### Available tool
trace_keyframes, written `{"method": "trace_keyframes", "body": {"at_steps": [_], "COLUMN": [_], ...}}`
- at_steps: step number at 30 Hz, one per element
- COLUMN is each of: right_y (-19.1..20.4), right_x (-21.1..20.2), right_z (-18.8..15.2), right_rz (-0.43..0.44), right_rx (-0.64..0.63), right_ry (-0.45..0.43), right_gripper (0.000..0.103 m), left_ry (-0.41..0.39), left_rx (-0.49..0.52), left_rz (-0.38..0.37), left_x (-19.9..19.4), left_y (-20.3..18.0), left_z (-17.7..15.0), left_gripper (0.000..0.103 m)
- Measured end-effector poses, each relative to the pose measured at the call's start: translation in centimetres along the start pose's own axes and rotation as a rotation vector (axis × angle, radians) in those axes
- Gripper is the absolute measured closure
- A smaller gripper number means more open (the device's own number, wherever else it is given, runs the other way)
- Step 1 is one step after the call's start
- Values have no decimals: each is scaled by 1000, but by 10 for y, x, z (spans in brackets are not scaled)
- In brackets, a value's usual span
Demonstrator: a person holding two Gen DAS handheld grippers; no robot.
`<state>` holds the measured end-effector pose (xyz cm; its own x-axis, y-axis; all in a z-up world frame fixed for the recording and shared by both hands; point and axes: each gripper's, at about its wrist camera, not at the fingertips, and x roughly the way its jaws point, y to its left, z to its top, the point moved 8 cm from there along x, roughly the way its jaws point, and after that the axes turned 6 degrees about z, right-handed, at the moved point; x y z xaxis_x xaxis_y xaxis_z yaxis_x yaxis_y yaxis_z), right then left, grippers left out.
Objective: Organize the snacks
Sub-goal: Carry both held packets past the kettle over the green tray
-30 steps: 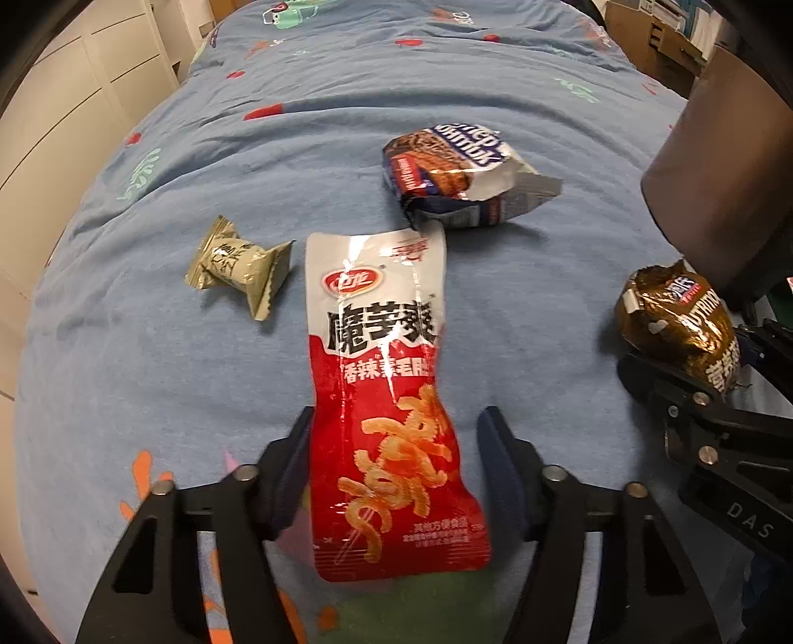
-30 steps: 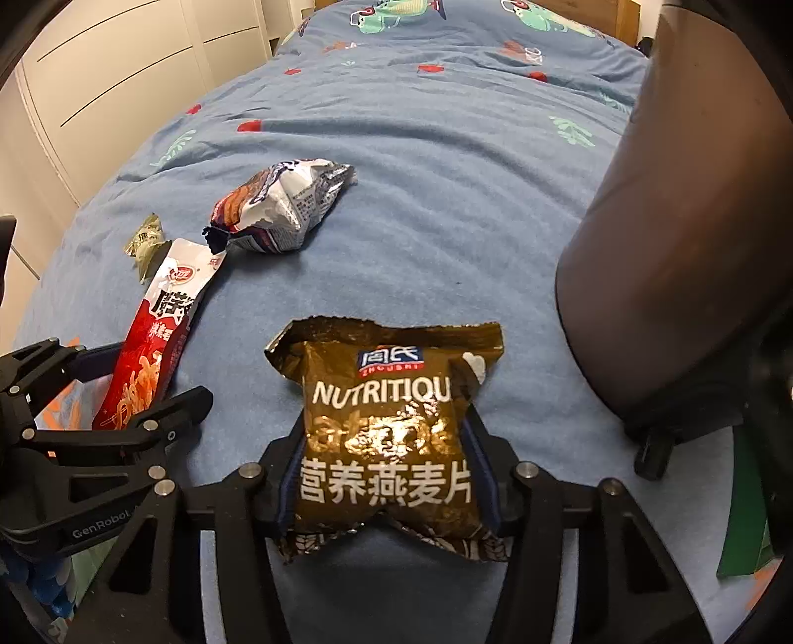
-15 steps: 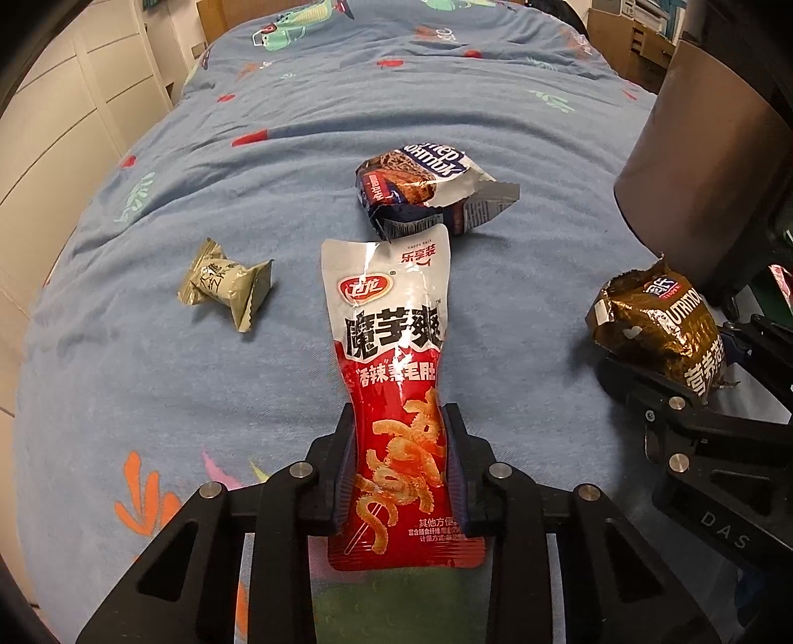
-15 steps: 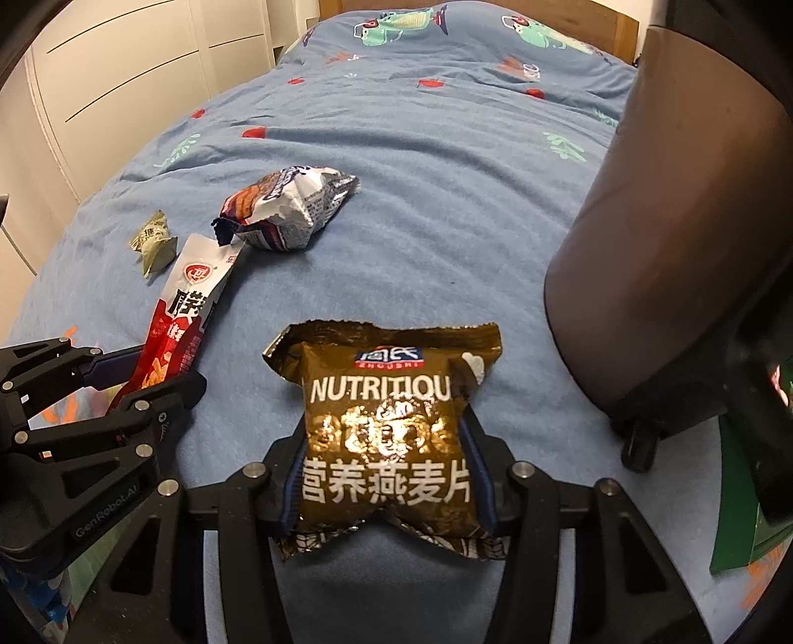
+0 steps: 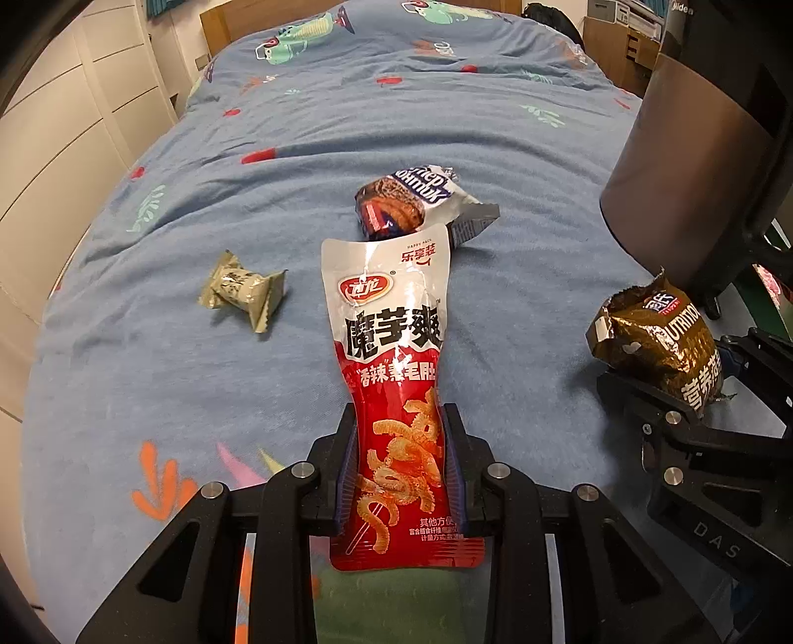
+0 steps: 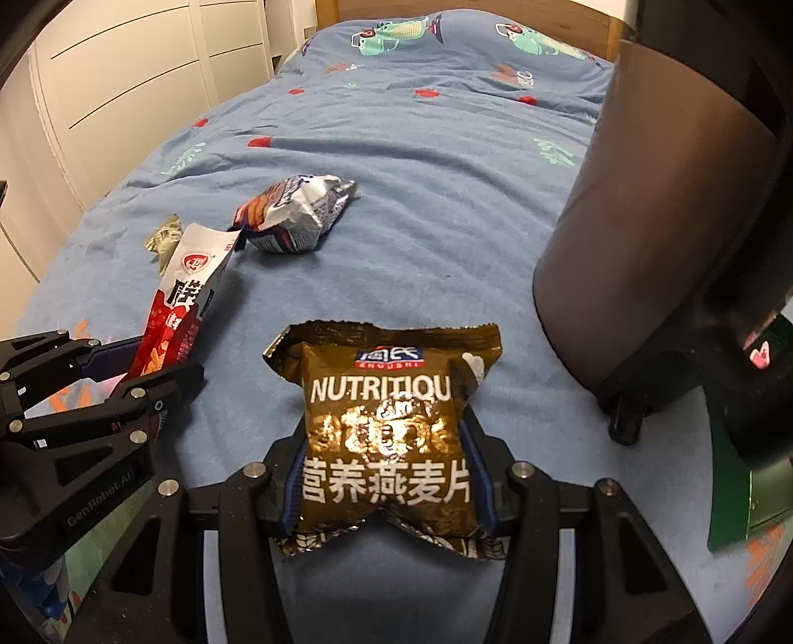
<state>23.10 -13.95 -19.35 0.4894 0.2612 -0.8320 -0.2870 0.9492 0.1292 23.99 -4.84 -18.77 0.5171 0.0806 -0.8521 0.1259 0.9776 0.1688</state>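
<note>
My left gripper [image 5: 399, 446] is shut on a long red and white snack pouch [image 5: 394, 342] and holds it lifted above the blue bed; the pouch also shows in the right wrist view [image 6: 183, 297]. My right gripper [image 6: 384, 456] is shut on a brown foil oatmeal packet [image 6: 384, 421], which shows at the right of the left wrist view [image 5: 654, 342]. A silver and blue snack bag [image 5: 416, 203] lies on the bed beyond the pouch. A small olive wrapped sweet [image 5: 243, 292] lies to the left.
A blue patterned bed cover [image 5: 347, 124] fills the scene. A dark chair or bin [image 6: 659, 223] stands at the right bed edge. White wardrobe doors [image 6: 124, 74] run along the left. A wooden headboard [image 6: 471, 15] is at the far end.
My left gripper closed on the red pouch and raised it. Both grippers lifted and tilted up, so more of the far bed shows. The brown packet stayed gripped.
</note>
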Motion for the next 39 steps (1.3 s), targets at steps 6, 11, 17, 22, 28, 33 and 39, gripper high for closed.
{"method": "trace_keyframes", "body": {"at_steps": [6, 11, 17, 22, 28, 33, 39], "right_y": [3, 7, 10, 12, 8, 1, -14], "right_x": [-9, -20, -37, -51, -72, -89, -112], "right_z": [-2, -6, -10, -16, -28, -43, -63], "right_rz": [6, 12, 18, 20, 22, 18, 5], "right_rx": [6, 9, 17, 25, 47, 66, 91], "right_ry": [-12, -20, -32, -43, -53, -54, -64], "right_gripper": [30, 30, 30, 30, 30, 30, 30], "left_ry": [-9, -23, -36, -34, -30, -40, -48], "left_rx": [-10, -8, -4, -3, 9, 28, 60], "left_rz": [13, 22, 24, 23, 18, 12, 3], "left_x": [-13, -27, -43, -52, -66, -82, -101], "left_y": [4, 4, 2, 0, -7, -20, -41], "left_z": [-5, -7, -9, -15, -25, -32, -40], "left_gripper": [77, 77, 77, 77, 77, 77, 77]}}
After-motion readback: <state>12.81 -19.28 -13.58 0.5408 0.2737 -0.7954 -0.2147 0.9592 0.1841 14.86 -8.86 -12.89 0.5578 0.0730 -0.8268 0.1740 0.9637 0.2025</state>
